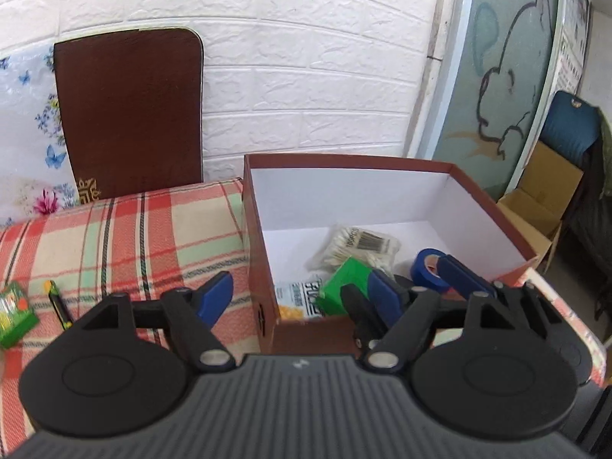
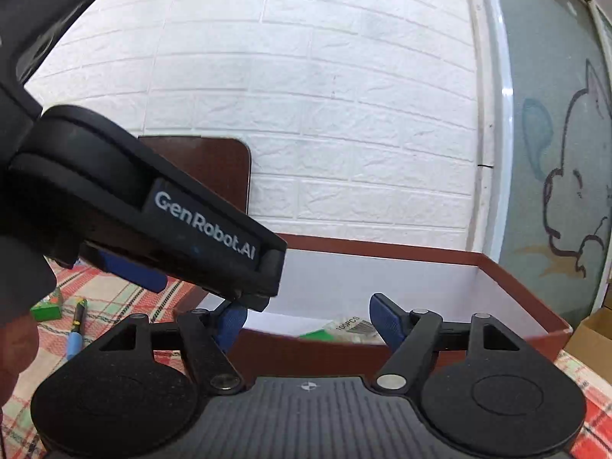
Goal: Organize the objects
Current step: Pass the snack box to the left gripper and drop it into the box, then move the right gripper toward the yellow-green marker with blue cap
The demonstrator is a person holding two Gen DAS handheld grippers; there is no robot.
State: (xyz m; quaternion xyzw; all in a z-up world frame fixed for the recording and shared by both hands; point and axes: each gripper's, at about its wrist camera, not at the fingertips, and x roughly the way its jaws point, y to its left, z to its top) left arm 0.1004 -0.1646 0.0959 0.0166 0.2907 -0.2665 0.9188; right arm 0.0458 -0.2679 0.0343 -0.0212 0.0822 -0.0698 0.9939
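Observation:
A brown box with a white inside [image 1: 382, 191] stands on the plaid cloth. In it lie a bag of cotton swabs [image 1: 355, 248], a green packet [image 1: 344, 287], a printed sachet [image 1: 302, 298] and a blue tape roll [image 1: 428, 267]. My left gripper [image 1: 302, 294] is open over the box's near left corner. My right gripper [image 1: 420, 283] reaches into the box beside the tape roll; in its own view it [image 2: 310, 321] is open and empty above the box's near wall [image 2: 306, 352].
On the plaid cloth [image 1: 134, 237] left of the box lie a green carton [image 1: 15, 317] and a pen [image 1: 59, 304]. A brown board [image 1: 130, 114] leans on the white brick wall. A cardboard box [image 1: 543, 199] stands on the floor at right.

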